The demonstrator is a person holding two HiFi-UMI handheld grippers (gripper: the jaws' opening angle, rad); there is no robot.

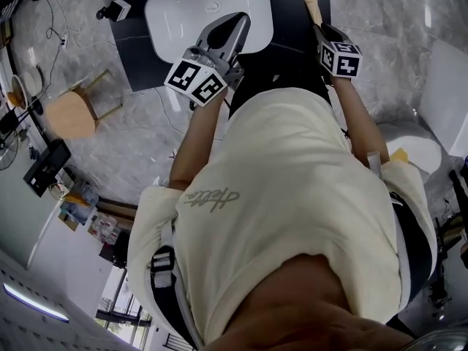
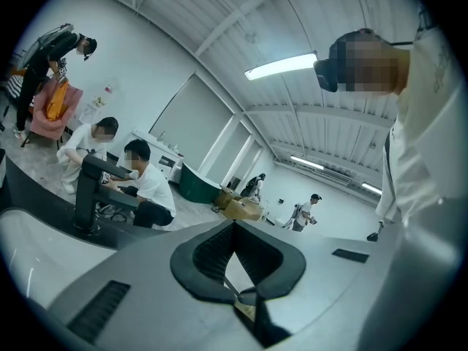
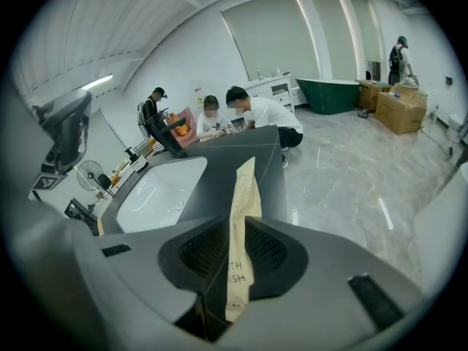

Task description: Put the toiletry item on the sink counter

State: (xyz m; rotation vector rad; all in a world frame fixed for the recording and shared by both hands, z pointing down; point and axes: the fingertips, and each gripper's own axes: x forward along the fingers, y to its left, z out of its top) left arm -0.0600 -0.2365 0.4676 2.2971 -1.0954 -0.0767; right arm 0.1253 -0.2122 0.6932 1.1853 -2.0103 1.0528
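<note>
The right gripper (image 3: 235, 225) is clamping a thin tan packet (image 3: 245, 189) between its 2 jaws. The packet is standing up out of the pads, with part of a printed word showing low on it. In the head view this gripper (image 1: 322, 29) is hanging over the right part of the dark counter (image 1: 291, 20), just beside the white basin (image 1: 190, 9). The packet (image 1: 312, 4) is sticking out ahead of it, and whether it is touching the counter cannot be told.

The left gripper (image 1: 232, 28) is hovering over the basin's near right corner. Its own view is showing the jaws closed tip to tip with nothing between them. A black tap (image 2: 88, 196) is standing at the basin's rim in that view, and 2 people (image 2: 146, 185) are crouching on the floor beyond the counter. The person's cream shirt (image 1: 292, 196) is filling the lower head view.
</note>
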